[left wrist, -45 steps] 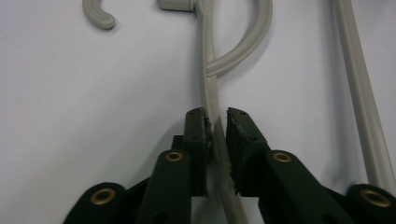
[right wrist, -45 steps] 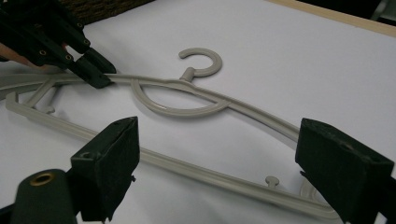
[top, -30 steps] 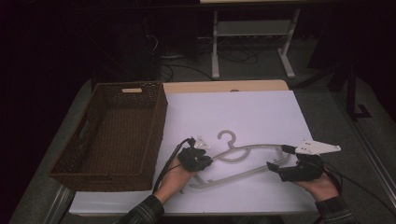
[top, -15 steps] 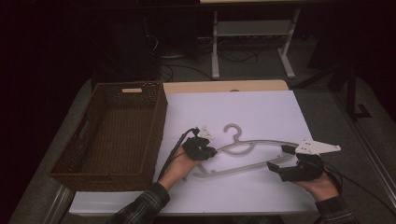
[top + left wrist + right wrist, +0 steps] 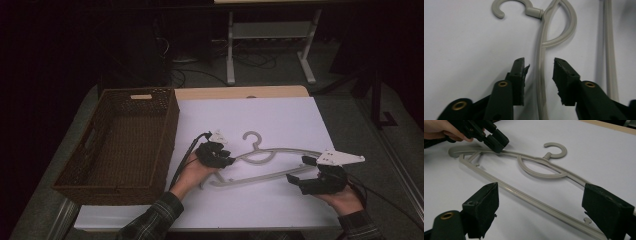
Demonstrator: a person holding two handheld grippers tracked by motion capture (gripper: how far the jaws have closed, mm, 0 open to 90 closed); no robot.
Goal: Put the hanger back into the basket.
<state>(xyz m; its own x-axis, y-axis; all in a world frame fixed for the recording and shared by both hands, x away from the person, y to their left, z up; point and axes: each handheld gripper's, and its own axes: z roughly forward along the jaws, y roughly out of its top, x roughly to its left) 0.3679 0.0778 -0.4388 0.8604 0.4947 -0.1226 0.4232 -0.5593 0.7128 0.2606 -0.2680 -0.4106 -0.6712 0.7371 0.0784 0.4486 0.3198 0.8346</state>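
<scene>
Left gripper (image 5: 539, 68) had just released, jaws apart astride the hanger (image 5: 541, 50) arm, pads clear. Right gripper (image 5: 564, 212) gaped wide over the hanger's far end.

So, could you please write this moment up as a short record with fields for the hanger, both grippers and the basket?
hanger: grey plastic hanger lying flat on the white sheet, hook pointing away from the person
left gripper: left gripper straddles the hanger's upper arm; jaws have just been opening, pads clear of the arm on both sides
right gripper: right gripper open wide at the hanger's other end, the lower bar running between its jaws, no grip
basket: brown wicker basket left of the sheet, nothing visible inside
</scene>
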